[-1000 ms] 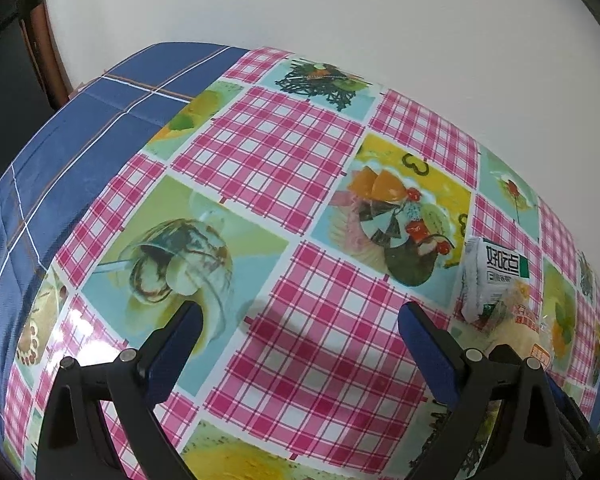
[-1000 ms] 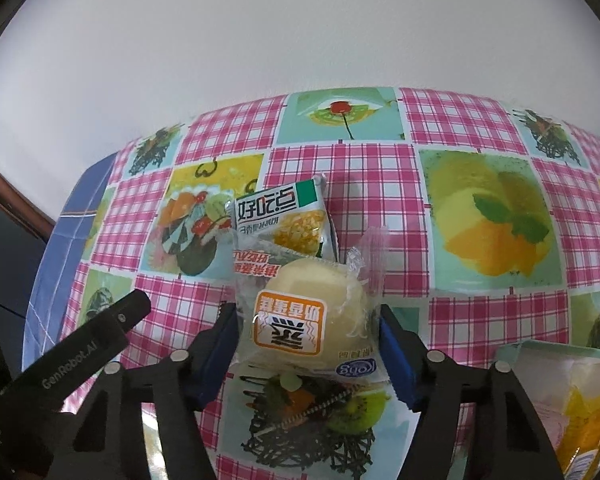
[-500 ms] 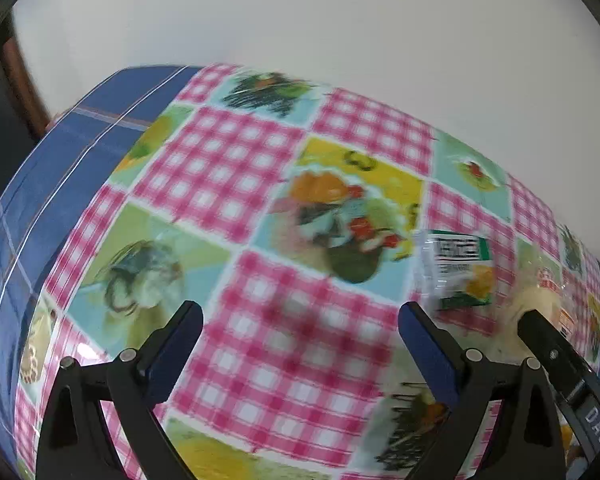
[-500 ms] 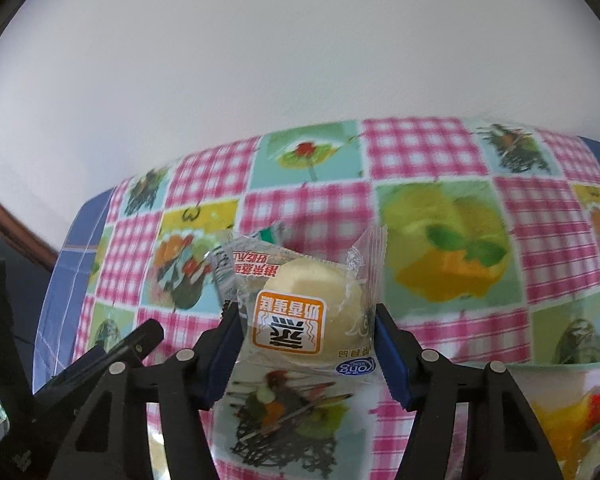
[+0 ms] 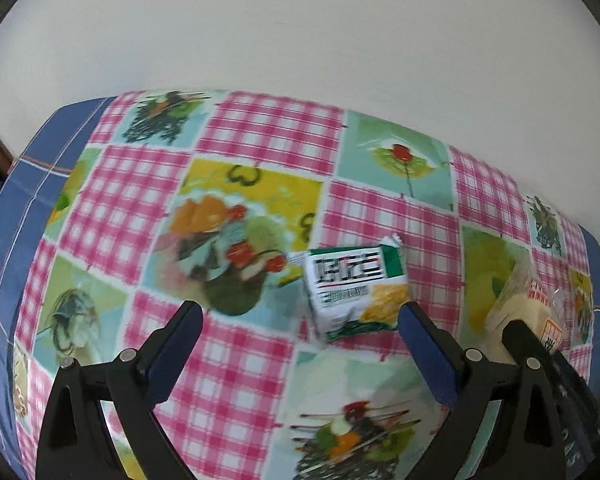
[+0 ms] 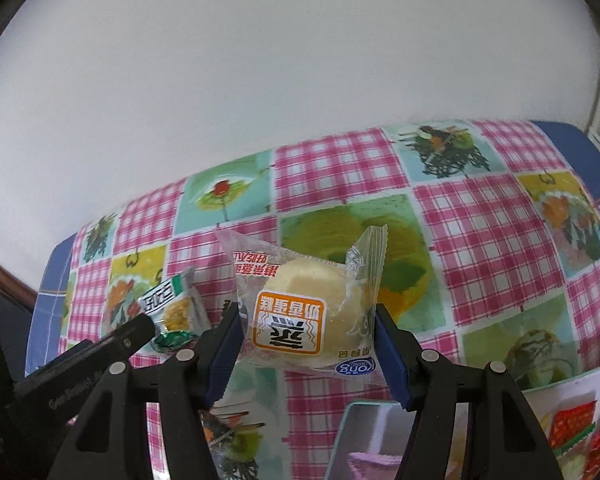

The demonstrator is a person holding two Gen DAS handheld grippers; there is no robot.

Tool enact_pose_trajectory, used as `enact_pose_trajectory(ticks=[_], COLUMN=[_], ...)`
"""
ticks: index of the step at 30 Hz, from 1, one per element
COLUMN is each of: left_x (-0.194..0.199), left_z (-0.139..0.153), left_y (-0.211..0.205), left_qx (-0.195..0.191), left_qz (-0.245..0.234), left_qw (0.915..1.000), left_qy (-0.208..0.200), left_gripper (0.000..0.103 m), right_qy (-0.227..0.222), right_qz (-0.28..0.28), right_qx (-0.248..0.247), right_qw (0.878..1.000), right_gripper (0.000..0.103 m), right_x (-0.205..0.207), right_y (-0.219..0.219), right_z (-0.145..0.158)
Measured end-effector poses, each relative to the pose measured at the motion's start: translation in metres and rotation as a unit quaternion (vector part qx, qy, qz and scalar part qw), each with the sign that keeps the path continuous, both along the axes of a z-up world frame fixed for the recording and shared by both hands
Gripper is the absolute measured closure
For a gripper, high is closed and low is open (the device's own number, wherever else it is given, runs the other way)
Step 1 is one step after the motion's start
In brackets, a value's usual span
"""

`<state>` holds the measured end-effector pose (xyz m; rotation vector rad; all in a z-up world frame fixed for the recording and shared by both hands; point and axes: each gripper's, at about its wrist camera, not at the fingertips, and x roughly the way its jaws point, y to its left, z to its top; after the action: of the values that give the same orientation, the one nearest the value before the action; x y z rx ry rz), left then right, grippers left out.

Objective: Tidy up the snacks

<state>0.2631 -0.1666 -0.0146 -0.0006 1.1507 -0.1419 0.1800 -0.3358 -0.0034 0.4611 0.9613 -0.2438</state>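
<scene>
Right claw [image 6: 308, 340] clamped around cake packet [image 6: 300, 312]; left claw [image 5: 300, 344] agape beside snack bag [image 5: 354, 292].

Black angular frames on both the left gripper [image 5: 300, 354] and right gripper [image 6: 308, 354], with round silver screws at the joints. Blue pads [image 5: 428, 356] lining the fingers. White lettering at eight o'clock, right wrist view.

You see a pink-and-white checked tablecloth [image 5: 260, 364] with food-picture squares and a blue border, a white-and-green snack packet [image 5: 354, 290], and a pale yellow cake [image 6: 312, 312] with an orange label.
</scene>
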Motion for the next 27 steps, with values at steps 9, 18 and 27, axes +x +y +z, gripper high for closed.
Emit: enact_pose_trajectory(ticks=[9,18,27], left_x=[0.015,0.025,0.022], left_z=[-0.009,-0.020,-0.019], left_y=[-0.027,-0.034,-0.032], left_qx=[-0.004,0.001,-0.006], left_qz=[-0.011,-0.007,-0.005], left_qw=[0.9998,0.9997,0.9997], left_qy=[0.013,0.025,0.022], left_gripper=[0.005,0.023,0.041], right_qy=[0.005,0.010,0.010], right_qz=[-0.006,-0.001,0.008], right_qx=[0.006,0.010,0.009], right_qw=[1.000,1.000,1.000], right_gripper=[0.037,0.037,0.037], right_x=[-0.004,-0.002,0.000], right_y=[-0.012,-0.007,-0.001], right_z=[-0.003,-0.006,-0.005])
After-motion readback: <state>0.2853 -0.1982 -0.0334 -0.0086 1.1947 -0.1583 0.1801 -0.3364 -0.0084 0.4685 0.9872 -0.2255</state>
